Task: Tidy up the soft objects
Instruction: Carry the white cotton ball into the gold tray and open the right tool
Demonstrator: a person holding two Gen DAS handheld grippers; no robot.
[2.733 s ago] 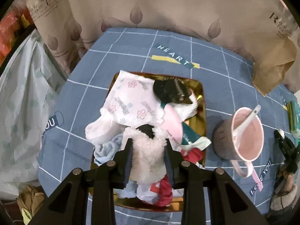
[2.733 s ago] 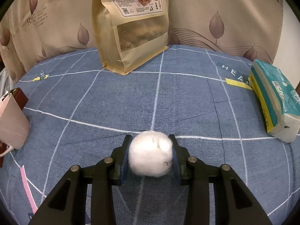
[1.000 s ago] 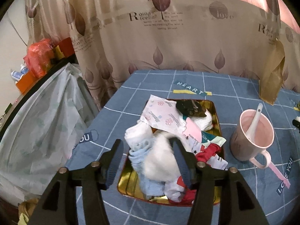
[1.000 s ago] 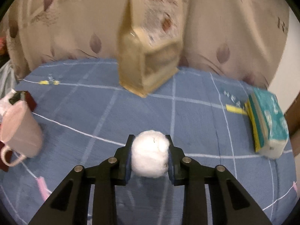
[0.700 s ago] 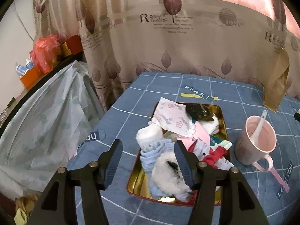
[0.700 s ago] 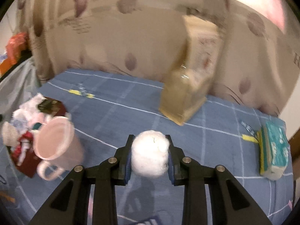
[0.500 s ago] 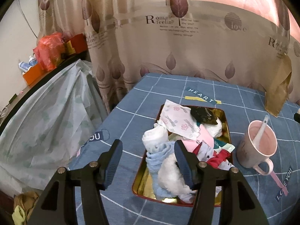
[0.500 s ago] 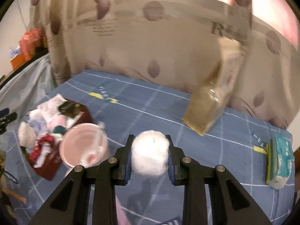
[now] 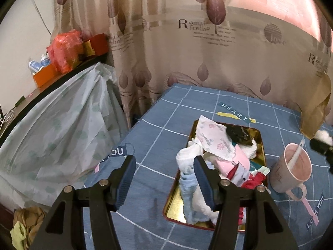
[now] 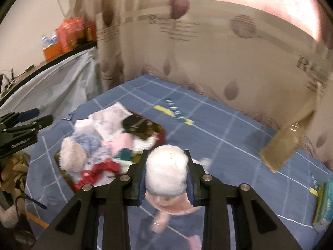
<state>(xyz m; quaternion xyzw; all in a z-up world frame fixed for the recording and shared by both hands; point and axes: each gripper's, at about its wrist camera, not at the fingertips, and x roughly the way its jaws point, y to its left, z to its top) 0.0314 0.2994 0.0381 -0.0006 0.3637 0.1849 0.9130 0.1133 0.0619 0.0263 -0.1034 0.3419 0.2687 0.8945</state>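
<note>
left wrist: "heart" on tablecloth (image 9: 208, 108)

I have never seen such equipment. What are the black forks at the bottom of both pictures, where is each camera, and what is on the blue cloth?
Each fork is a hand-held gripper; a person carries one in each hand. A camera sits on each and looks forward along its two fingers. One picture comes from the left gripper, which is open and empty. The other comes from the right gripper, shut on a white fluffy ball. On the blue checked cloth lie a golden tray heaped with socks and small packets, a pink mug with a spoon, and a brown paper bag.
</note>
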